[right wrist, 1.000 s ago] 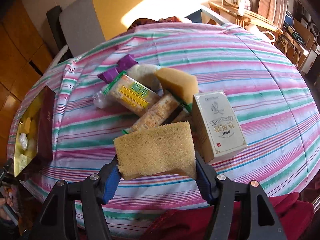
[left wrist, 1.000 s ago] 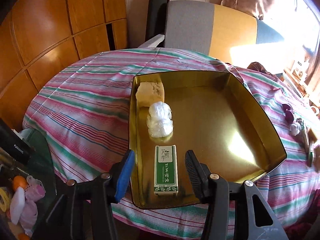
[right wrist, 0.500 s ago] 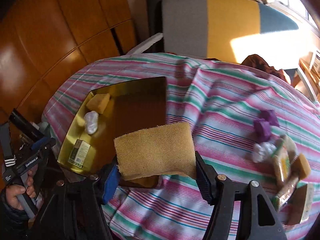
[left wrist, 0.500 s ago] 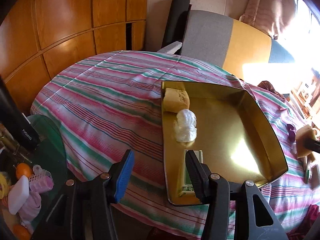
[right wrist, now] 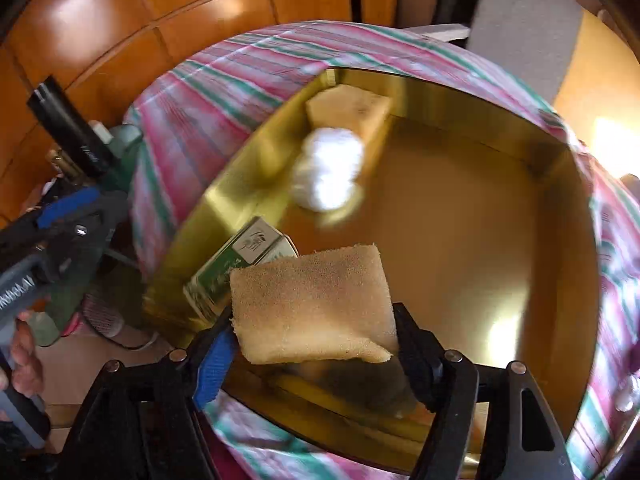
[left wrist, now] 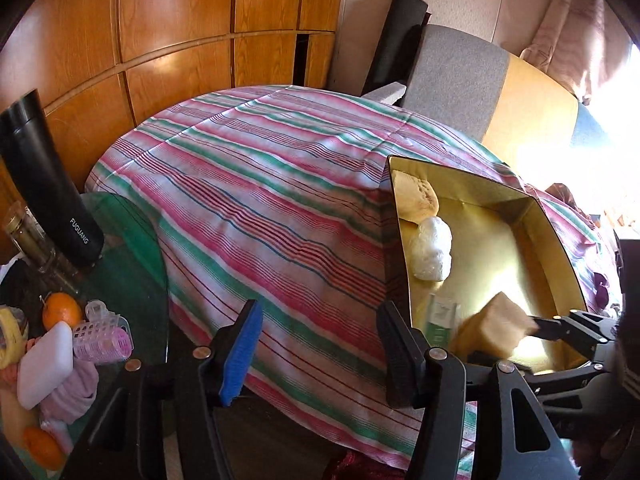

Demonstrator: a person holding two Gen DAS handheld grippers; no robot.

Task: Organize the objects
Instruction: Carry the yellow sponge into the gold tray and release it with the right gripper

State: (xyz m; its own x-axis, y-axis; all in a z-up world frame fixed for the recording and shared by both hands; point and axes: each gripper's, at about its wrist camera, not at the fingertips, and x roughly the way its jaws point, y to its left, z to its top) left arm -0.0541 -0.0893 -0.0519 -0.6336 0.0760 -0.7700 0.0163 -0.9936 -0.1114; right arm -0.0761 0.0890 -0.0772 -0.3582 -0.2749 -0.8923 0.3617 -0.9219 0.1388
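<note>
Tray [right wrist: 460, 240]: gold metal, glossy, mirror-like walls. Sponge [right wrist: 312, 304]: tan foam, rough, open-pored, matt. Box [right wrist: 240, 264]: printed card, slight sheen. Wrapped ball [right wrist: 328, 168]: crinkled clear plastic film. Cloth [left wrist: 260, 200]: striped woven fabric, matt. Wall panels [left wrist: 160, 40]: varnished wood, glossy. Flask [left wrist: 52, 184]: matt black. Tongs pads [left wrist: 244, 352]: ribbed blue plastic.

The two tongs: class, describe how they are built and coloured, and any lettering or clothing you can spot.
Both the left tongs and the right tongs are black plastic frames with triangular cut-outs and silver rivets. Each has one blue ribbed pad and one black ribbed pad. In the right view, the left tool's handle is grey with white lettering, too blurred to read. A dark sleeve with white stripes shows at the left view's edge.
</note>
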